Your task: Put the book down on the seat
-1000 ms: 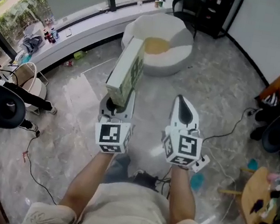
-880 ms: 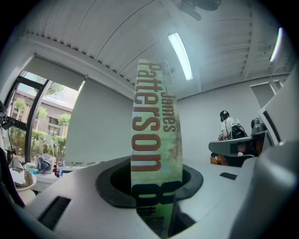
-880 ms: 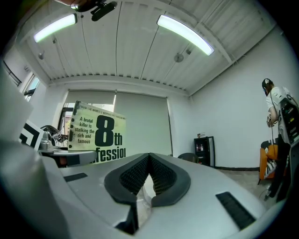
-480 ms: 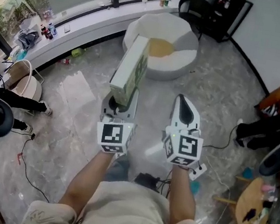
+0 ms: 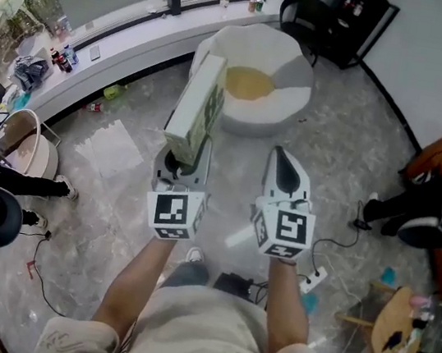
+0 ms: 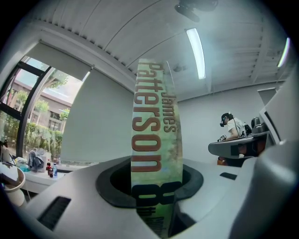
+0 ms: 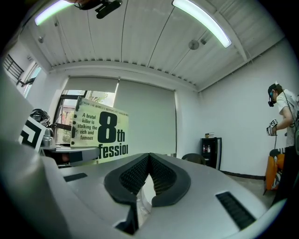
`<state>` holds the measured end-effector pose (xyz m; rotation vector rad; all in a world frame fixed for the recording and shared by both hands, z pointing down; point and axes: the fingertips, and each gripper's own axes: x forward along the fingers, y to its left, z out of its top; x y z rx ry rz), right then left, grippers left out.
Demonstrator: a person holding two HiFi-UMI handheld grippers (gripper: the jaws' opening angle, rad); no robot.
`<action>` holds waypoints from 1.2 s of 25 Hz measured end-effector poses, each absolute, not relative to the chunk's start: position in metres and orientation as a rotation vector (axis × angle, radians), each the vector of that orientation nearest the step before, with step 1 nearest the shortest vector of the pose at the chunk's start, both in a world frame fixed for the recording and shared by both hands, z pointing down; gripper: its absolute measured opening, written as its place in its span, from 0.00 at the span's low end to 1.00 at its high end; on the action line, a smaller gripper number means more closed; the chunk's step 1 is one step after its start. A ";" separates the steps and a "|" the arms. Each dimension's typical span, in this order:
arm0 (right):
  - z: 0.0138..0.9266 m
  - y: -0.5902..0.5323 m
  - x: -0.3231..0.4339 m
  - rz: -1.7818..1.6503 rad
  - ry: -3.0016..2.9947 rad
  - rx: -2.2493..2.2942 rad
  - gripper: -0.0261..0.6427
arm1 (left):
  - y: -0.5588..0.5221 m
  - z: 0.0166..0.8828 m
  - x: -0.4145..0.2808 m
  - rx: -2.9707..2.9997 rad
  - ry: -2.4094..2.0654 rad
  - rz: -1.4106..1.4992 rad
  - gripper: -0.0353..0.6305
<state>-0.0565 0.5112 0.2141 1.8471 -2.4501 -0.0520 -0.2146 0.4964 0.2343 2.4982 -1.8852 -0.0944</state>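
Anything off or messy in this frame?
Nothing spilled or damaged. The book stands on end in the left gripper. Only oddity: a power strip and loose cable on the floor by the person's feet, a possible trip hazard.

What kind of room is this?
Probably a lounge corner of an office or lab: a round white seat, a curved white window ledge, and a black shelf cabinet.
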 end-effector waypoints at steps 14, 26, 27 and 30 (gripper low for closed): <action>0.211 0.438 -0.075 -0.082 -2.428 1.897 0.04 | 0.420 0.231 -0.224 2.555 -1.826 -0.110 0.30; 0.209 0.323 -0.029 -0.035 -2.491 1.902 0.04 | 0.314 0.224 -0.176 2.577 -1.847 -0.046 0.30; 0.209 0.312 -0.024 -0.031 -2.494 1.899 0.04 | 0.304 0.223 -0.171 2.576 -1.849 -0.041 0.30; 0.210 0.284 -0.005 -0.016 -2.502 1.897 0.04 | 0.276 0.222 -0.152 2.582 -1.856 -0.022 0.30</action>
